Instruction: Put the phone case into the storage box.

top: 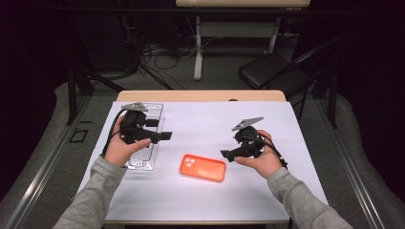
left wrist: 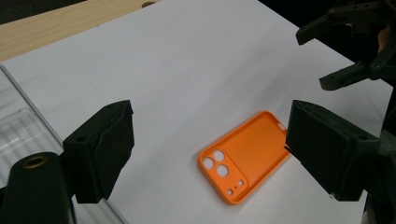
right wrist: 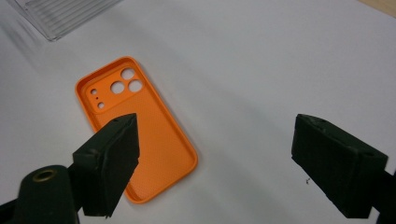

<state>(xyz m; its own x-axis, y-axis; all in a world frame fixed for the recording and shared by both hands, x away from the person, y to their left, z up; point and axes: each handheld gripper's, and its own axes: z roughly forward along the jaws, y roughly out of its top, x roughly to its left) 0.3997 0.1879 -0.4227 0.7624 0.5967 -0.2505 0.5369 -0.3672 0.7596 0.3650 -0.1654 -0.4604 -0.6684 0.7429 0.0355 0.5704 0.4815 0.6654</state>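
An orange phone case point(top: 203, 168) lies flat on the white sheet, hollow side up, between my two hands. Its camera holes sit at the end toward the left gripper point(top: 165, 136), which is held just above a clear plastic tray point(top: 143, 160), jaws open and pointing right. In the left gripper view the case point(left wrist: 245, 156) lies ahead of the open left gripper point(left wrist: 210, 126). My right gripper point(top: 224, 154) hovers just right of the case, pointing left, open and empty. In the right gripper view the case point(right wrist: 140, 135) lies beyond the left jaw of the right gripper point(right wrist: 217, 140), untouched.
The white sheet point(top: 205, 119) covers most of a wooden table point(top: 200, 96). The clear tray point(left wrist: 18, 126) lies along the sheet's left edge. The right gripper point(left wrist: 313, 58) shows far off in the left gripper view. A black chair point(top: 272, 71) and cables lie beyond the table.
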